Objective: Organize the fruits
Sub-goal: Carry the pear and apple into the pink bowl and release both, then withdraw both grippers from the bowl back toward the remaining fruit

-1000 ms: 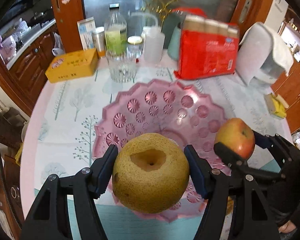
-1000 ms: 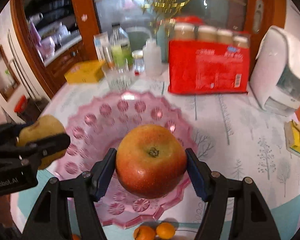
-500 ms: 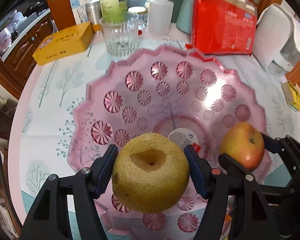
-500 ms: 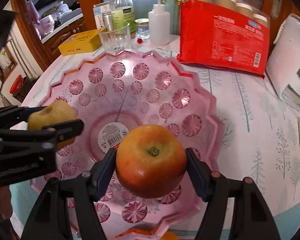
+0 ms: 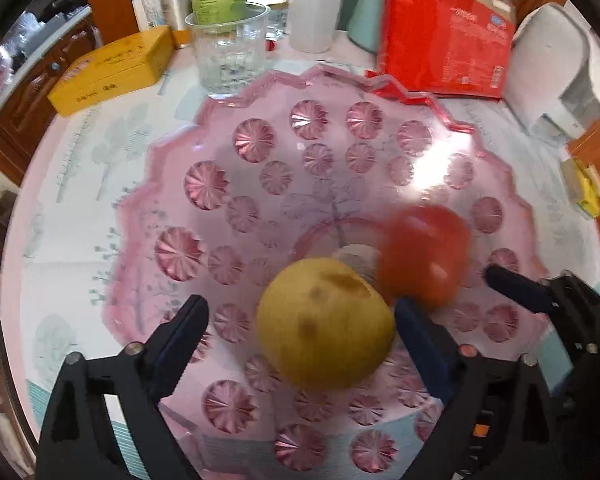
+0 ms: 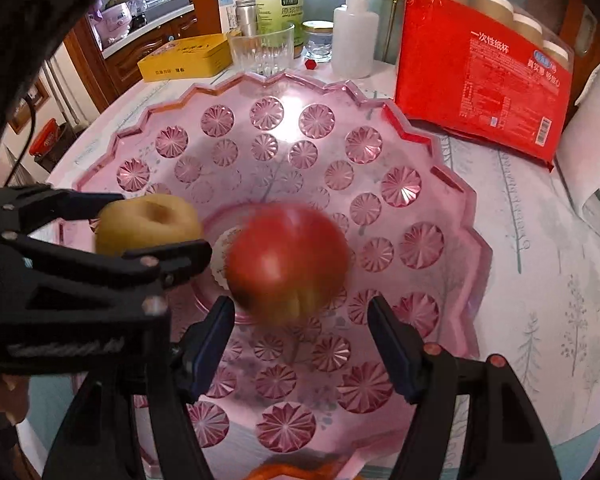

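You are at the release step: both fruits are over the middle of the pink bowl (image 6: 452, 184), which stands on the desk (image 6: 540, 280).

Your left hand-held gripper (image 5: 300, 332) has its fingers spread wide. The pear (image 5: 325, 322) lies between them, close against the right finger and clear of the left one, so nothing pinches it. Whether it already rests on the bowl floor cannot be told.

Your right hand-held gripper (image 6: 300, 320) is spread too. The apple (image 6: 287, 262) sits just ahead of its fingertips, free of both pads and blurred, so it appears to be dropping or rolling. In the left wrist view it lies just beside the pear, possibly touching it.

Next, judging from this, let both fruits settle, then draw each gripper straight back and up with the fingers kept apart, so you do not nudge the fruit. Something orange shows at the bowl's near edge, too cropped to identify; it may be more fruit.
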### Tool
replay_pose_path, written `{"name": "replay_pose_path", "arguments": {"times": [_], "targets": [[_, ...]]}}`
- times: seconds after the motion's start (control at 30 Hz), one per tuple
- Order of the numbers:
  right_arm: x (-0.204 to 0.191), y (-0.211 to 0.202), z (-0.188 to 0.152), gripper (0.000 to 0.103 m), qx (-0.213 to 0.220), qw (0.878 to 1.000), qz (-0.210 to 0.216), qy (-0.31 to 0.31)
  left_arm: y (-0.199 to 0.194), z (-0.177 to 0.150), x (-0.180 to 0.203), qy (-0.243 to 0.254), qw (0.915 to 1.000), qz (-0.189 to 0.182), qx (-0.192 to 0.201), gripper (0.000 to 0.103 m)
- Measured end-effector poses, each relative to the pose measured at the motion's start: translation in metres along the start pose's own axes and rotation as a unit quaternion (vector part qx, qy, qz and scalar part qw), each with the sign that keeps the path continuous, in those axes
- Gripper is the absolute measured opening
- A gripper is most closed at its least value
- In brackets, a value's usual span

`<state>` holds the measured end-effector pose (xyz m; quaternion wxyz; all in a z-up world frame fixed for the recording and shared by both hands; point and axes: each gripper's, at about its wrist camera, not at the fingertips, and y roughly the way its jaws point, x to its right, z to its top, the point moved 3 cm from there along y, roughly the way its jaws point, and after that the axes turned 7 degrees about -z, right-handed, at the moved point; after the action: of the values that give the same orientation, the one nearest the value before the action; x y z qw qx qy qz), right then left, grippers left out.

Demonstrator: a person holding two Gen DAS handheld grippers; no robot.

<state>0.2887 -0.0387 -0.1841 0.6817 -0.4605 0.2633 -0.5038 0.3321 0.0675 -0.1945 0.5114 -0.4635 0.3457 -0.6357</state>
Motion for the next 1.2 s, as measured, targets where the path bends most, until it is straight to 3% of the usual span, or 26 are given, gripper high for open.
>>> {"name": "replay_pose_path", "arguments": {"times": [0.17,0.33,0.53,1.2], "targets": [[0.001,-0.002,-0.003,0.073,-0.002,1.0,0.009,0.009,0.003,-0.003,-0.001,-0.02,0.9996,-0.01,-0.015,0.096],[0.001,-0.008,-0.005,0.073,0.002,1.0,0.016,0.019,-0.01,-0.008,-0.002,-0.02,0.9997,0.002,0.015,0.096],[0.0,-0.016,-0.008,0.073,0.021,1.0,-0.007,0.017,-0.032,-0.012,0.005,0.008,0.9978,0.002,0.066,0.096],[0.018,-0.066,-0.018,0.073,0.054,0.994,0.021,0.094,-0.092,-0.032,0.014,0.002,0.9959,-0.007,0.09,0.096]]}}
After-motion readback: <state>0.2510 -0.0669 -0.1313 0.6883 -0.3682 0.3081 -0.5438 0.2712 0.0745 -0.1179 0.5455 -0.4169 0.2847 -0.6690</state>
